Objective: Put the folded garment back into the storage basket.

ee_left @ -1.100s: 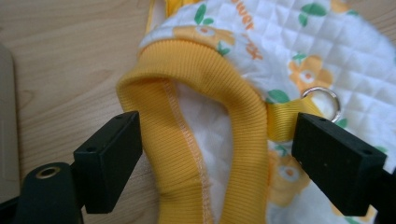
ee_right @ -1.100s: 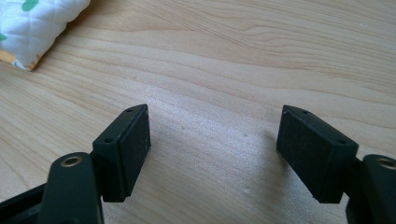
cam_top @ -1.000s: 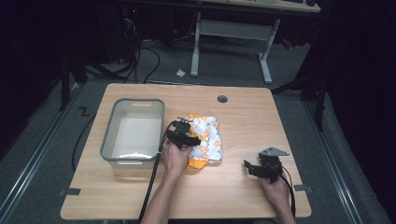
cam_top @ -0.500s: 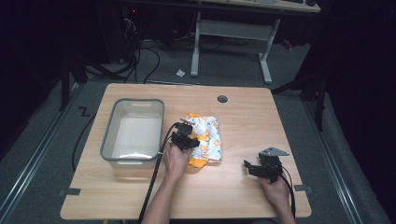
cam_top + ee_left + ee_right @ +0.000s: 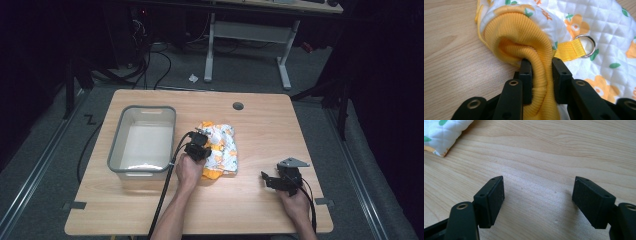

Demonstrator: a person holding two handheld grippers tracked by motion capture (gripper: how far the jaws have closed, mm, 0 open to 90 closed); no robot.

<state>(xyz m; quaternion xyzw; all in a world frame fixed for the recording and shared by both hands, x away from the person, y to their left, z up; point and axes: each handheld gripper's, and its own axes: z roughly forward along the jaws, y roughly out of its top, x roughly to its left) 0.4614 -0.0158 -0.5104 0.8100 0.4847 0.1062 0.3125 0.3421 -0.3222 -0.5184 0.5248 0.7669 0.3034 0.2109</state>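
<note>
Pinching yellow ribbed cuff of quilted floral garment: left hand-held gripper, jaws closed on fold. Garment lies on table just beside grey plastic bin. Right hand-held gripper wide open, empty, low over bare wood, well apart from garment.

The black left gripper is pinching the yellow ribbed cuff of a white quilted garment showing orange flowers and green leaves. Left of it a grey tub is sitting on the pale wooden table.
</note>
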